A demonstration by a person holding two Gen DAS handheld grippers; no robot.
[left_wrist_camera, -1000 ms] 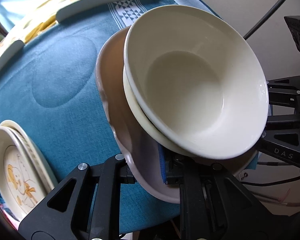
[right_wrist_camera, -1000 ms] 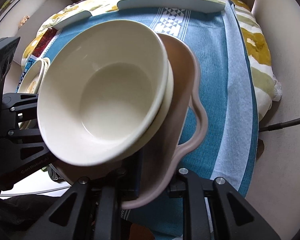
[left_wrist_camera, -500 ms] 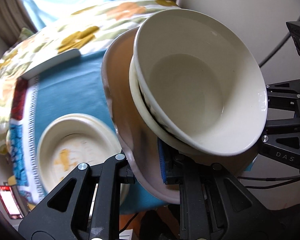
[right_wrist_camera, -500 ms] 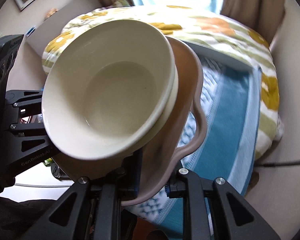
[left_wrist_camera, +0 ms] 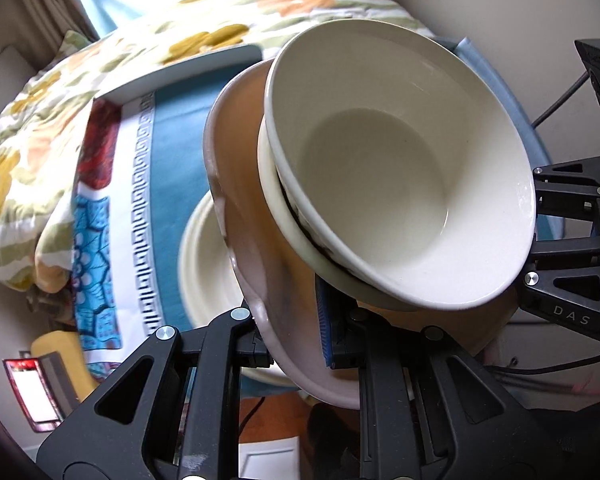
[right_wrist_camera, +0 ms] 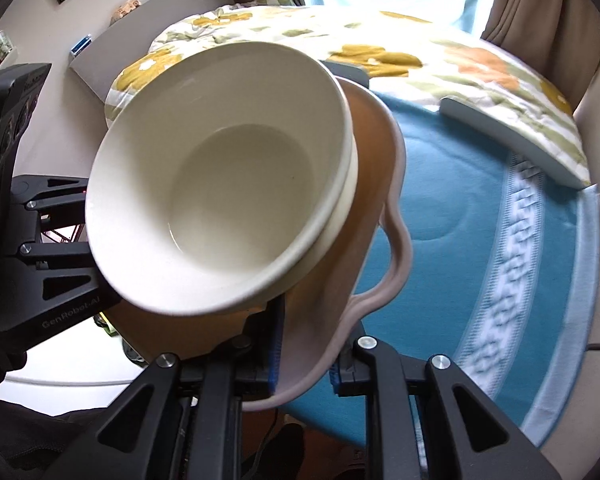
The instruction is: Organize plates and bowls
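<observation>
A pinkish-brown wavy-rimmed plate (left_wrist_camera: 252,216) carries two stacked cream bowls (left_wrist_camera: 396,184), lifted and tilted above the table. My left gripper (left_wrist_camera: 296,340) is shut on the plate's near rim. My right gripper (right_wrist_camera: 304,364) is shut on the opposite rim of the same plate (right_wrist_camera: 380,240), with the bowls (right_wrist_camera: 236,184) leaning toward its left. A cream plate stack (left_wrist_camera: 204,256) lies on the blue tablecloth (left_wrist_camera: 180,160) under the held plate's left edge, blurred.
A flowered quilt (right_wrist_camera: 440,60) lies beyond the table. A grey tray edge (right_wrist_camera: 508,136) sits at the far side of the cloth (right_wrist_camera: 460,240). A red-framed device (left_wrist_camera: 32,392) lies low at the left. Each gripper body shows in the other's view.
Both grippers have carried the plate with its bowls to the left over the table. The cream plate stack now sits closer under the held plate.
</observation>
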